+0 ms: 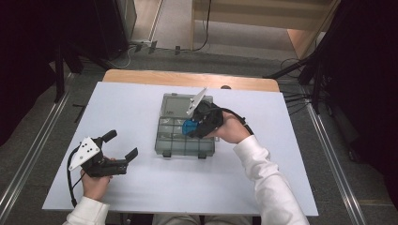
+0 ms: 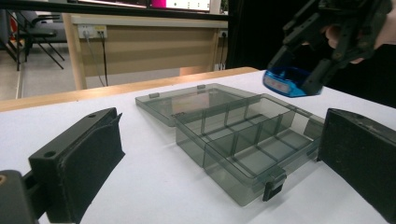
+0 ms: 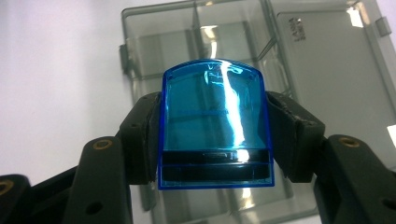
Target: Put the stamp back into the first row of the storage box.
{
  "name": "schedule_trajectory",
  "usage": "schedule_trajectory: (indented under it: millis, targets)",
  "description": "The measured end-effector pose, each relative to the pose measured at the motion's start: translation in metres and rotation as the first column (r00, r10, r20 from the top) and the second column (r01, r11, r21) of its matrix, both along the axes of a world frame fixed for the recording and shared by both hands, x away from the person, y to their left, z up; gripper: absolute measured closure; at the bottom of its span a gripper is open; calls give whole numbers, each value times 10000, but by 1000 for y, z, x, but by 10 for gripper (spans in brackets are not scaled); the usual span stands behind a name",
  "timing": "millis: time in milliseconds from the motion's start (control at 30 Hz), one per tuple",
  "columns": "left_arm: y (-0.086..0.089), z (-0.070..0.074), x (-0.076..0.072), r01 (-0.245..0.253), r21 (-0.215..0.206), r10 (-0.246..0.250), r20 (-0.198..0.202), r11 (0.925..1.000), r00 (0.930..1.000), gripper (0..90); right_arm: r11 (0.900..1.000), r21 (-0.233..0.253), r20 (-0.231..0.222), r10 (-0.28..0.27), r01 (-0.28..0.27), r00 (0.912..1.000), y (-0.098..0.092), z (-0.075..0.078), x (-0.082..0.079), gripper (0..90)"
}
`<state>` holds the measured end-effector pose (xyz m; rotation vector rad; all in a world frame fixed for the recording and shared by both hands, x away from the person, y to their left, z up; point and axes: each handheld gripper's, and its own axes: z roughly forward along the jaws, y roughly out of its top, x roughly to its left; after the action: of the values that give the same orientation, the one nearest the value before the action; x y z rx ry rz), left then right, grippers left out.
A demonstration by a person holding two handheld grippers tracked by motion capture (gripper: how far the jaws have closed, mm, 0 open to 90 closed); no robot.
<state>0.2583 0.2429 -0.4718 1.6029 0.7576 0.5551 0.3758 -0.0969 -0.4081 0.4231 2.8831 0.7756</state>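
Note:
A smoky clear organiser box lies open on the white table, its lid flat behind it and its compartments bare. My right gripper hovers over the box's right middle, shut on a small translucent blue case. In the left gripper view the blue case hangs above the box, held from both sides. My left gripper rests at the table's front left, jaws wide open with nothing between them, pointing toward the box.
The white table top ends in a wooden strip at the far edge. Beyond it are a grey floor, cables and dark stands on both sides.

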Motion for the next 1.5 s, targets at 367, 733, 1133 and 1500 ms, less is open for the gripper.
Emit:
schedule_trajectory:
  millis: [367,733,1133,1500]
  targets:
    - [1,0,0,35,18,-35,-15,10000,10000,0,9985,-512,12,190,-189,9998,17,-22,31,427]
    - [1,0,-1,26,61,-26,-39,10000,10000,0,9959,-900,-122,-58,47,9999,10,-41,49,427]
    - [1,0,-2,87,4,-87,-47,10000,10000,0,9978,-392,292,-520,531,9982,8,-32,42,194]
    - [0,0,-2,91,19,-91,-61,10000,9999,0,9832,-18,-95,-1824,1823,9832,-1,-10,31,0]
